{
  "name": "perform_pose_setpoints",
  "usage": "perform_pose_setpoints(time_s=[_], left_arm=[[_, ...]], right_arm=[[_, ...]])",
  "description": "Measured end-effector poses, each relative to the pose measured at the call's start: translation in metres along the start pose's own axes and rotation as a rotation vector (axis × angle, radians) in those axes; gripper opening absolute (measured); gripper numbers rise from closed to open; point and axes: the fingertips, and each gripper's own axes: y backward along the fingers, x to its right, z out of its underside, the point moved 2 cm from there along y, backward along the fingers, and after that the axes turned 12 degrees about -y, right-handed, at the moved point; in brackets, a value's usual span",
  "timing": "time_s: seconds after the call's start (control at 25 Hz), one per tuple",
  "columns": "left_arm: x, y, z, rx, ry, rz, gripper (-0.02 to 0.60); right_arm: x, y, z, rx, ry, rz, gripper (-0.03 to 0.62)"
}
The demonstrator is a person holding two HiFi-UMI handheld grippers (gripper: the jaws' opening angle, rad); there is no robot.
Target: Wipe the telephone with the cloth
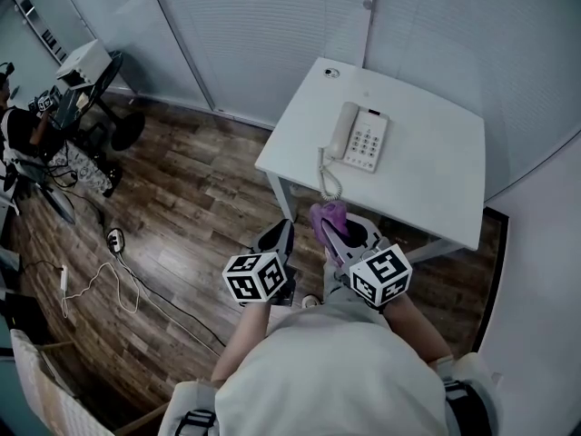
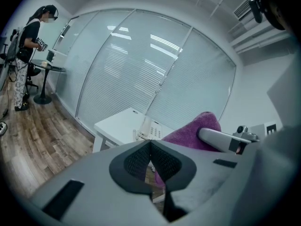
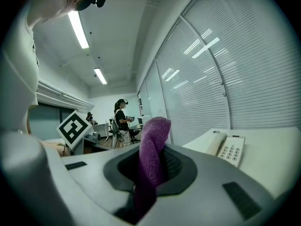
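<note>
A cream telephone (image 1: pixel 359 136) with its handset on the left side and a coiled cord lies on the small white table (image 1: pixel 427 171); it also shows in the left gripper view (image 2: pixel 149 129) and the right gripper view (image 3: pixel 227 148). My right gripper (image 1: pixel 329 222) hovers short of the table's near edge, shut on a purple cloth (image 1: pixel 329 214) that sticks up between its jaws (image 3: pixel 151 161). My left gripper (image 1: pixel 283 234) is beside it to the left, over the floor, shut with nothing between its pads (image 2: pixel 150 160). The purple cloth (image 2: pixel 193 130) appears to its right.
Glass walls with blinds (image 1: pixel 272 25) stand behind the table. The wooden floor (image 1: pixel 182 207) carries cables (image 1: pixel 109 280) at the left. A person (image 1: pixel 23 139) stands by a round table with equipment at the far left. A small round object (image 1: pixel 330 73) sits at the table's far corner.
</note>
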Motion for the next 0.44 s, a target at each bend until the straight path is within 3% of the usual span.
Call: perform_pose_setpoints(time_s=[0.44], left_arm=[[0.0030,0.0006,0.0036,0.000,0.013,0.002,0.021]], right_arm=[[0.0003,0.0036,0.0028,-0.001,0.000,0.001,0.060]])
